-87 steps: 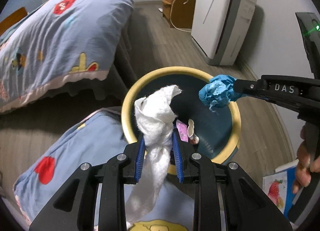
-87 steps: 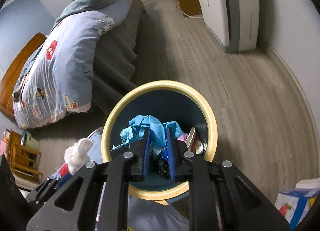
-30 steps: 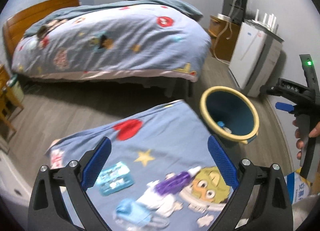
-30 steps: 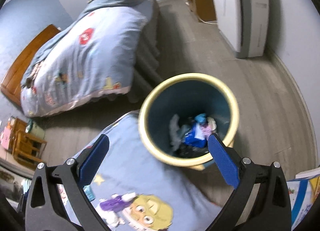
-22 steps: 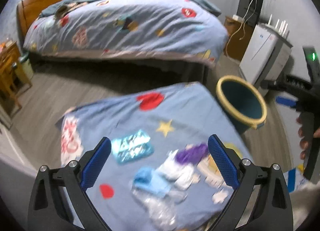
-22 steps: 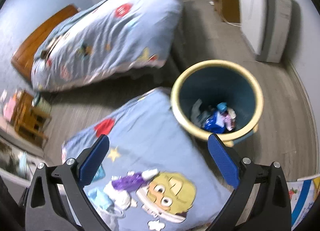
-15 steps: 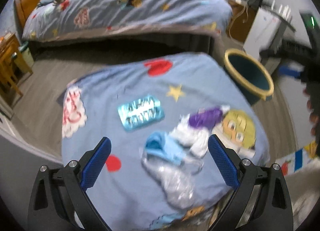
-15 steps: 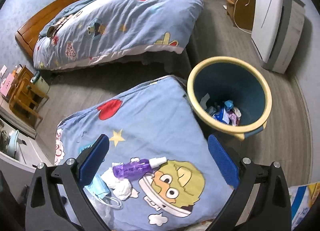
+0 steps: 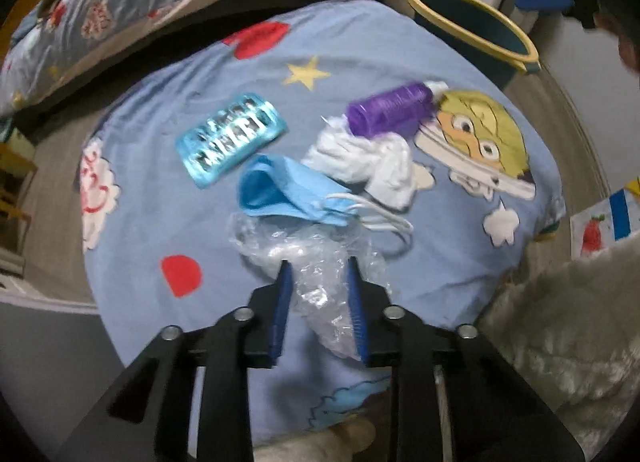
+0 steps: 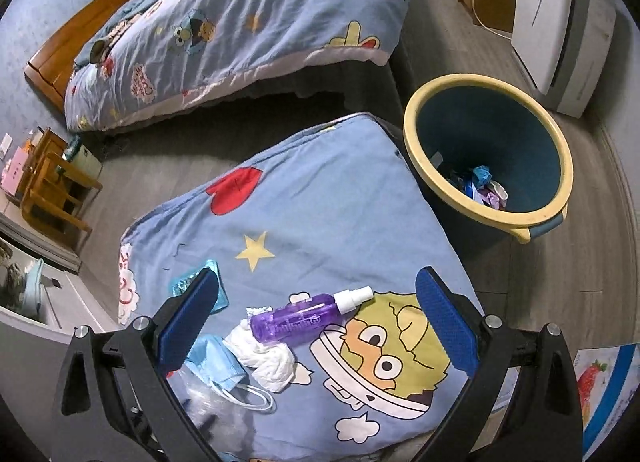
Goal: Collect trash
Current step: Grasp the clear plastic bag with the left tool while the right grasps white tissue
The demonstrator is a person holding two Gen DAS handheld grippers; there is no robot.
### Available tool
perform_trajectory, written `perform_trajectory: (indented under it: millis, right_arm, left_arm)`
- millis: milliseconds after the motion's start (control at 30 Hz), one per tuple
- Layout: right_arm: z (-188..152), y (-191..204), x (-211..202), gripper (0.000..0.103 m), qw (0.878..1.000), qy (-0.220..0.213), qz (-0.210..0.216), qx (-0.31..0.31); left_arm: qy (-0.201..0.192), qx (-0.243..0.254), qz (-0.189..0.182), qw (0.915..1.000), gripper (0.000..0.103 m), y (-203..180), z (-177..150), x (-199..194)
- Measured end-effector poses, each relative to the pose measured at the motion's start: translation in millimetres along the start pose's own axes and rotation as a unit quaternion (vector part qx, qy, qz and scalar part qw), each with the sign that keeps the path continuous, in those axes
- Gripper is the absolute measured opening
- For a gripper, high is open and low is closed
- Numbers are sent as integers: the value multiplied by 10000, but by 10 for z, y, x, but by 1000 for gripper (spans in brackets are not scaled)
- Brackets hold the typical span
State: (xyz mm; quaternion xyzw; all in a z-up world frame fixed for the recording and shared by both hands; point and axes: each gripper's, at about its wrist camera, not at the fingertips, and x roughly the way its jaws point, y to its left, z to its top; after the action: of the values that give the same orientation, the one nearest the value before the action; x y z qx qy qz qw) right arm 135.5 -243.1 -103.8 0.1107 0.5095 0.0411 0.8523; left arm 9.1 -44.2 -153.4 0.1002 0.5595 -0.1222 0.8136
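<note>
Trash lies on a blue cartoon cushion [image 9: 360, 42]: clear plastic wrap [image 9: 316, 262], a blue face mask [image 9: 280, 190], a white tissue wad [image 9: 360, 158], a purple spray bottle [image 9: 390, 110] and a blue blister pack [image 9: 230, 138]. My left gripper [image 9: 318, 274] is closing, its blue pads on either side of the plastic wrap and pressing it. My right gripper [image 10: 318, 276] hangs wide open above the spray bottle [image 10: 296, 318] and tissue [image 10: 268, 358], holding nothing. The yellow-rimmed blue bin [image 10: 416, 134] stands at the cushion's far right with trash in its bottom.
A bed with a blue quilt [image 10: 240, 22] lies beyond the cushion. A white appliance [image 10: 560, 22] stands against the right wall, a wooden chair [image 10: 52, 190] at the left. A strawberry-print box [image 10: 600, 378] sits on the floor. A fuzzy sleeve [image 9: 560, 322] is at the lower right.
My left gripper dropped down onto the cushion and its wide jaws closed around the plastic wrap. My right gripper swung from over the bin to over the cushion, staying open.
</note>
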Motion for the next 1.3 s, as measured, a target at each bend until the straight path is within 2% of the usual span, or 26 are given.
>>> perform_trajectory:
  millis: [233, 367, 533, 733, 900, 1000, 1067, 1300]
  right_arm:
    - [-79, 116, 133, 97, 9992, 183, -69, -349]
    - [-138, 182, 197, 97, 9982, 277, -77, -536]
    - [-188, 167, 332, 97, 9978, 496, -16, -437]
    - [-247, 193, 491, 97, 9963, 731, 35, -447]
    - [-331, 327, 609, 96, 9942, 852, 98, -652]
    - [-387, 327, 697, 84, 9931, 1089, 275, -345]
    - [-425, 349, 748, 82, 9916, 1215, 386, -209]
    - [-650, 662, 991, 73, 9809, 1671, 186, -974]
  left_arm:
    - [-553, -577, 157, 9967, 23, 322, 171, -320]
    - [-839, -615, 227, 9943, 23, 398, 263, -478]
    - [-1145, -729, 237, 9905, 23, 564, 473, -663]
    - [-1432, -635, 463, 9866, 23, 815, 786, -830]
    - [-1395, -1061, 127, 9844, 23, 1036, 813, -674]
    - [-1373, -974, 177, 9856, 23, 1067, 838, -621]
    - [-1398, -1006, 102, 9850, 23, 1102, 854, -619]
    - [-1452, -994, -50, 9844, 23, 1114, 900, -626]
